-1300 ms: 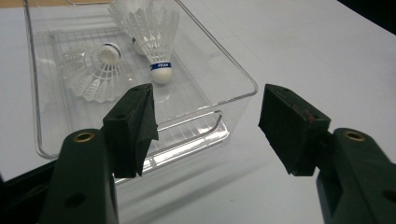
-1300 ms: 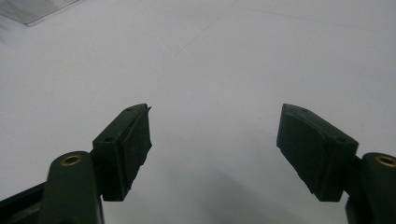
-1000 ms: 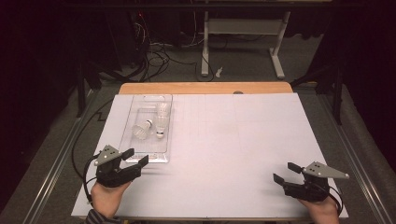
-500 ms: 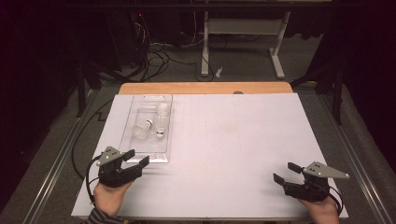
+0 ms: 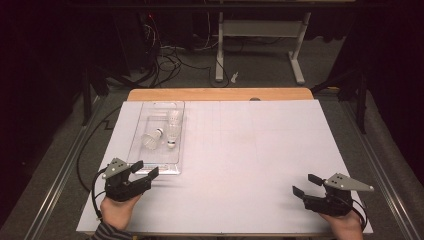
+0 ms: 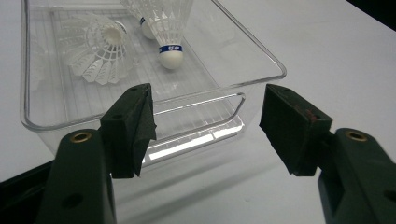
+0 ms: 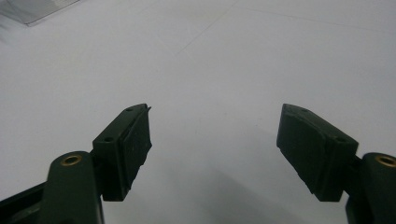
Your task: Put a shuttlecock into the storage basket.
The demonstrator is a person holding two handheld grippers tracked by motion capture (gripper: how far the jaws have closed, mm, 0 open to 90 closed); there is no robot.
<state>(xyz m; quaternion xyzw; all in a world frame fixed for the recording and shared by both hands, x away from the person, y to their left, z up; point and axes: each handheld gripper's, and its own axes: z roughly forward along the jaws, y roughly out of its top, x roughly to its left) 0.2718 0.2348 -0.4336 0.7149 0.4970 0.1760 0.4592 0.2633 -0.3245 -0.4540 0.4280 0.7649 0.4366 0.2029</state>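
Shuttlecocks (image 5: 165,131) in tray (image 5: 150,167), corks toward wide-jawed left gripper (image 5: 143,170).

Bright white table (image 5: 240,150) against dark surroundings; close views slightly soft.

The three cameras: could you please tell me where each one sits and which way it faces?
High view: above the person's side, looking forward and down on the table; both hands, left gripper, right gripper.
Left gripper view: on that gripper, facing the clear tray with shuttlecocks; open jaws.
Right gripper view: facing bare white surface; open jaws.
Shared: high and left views show the tray.
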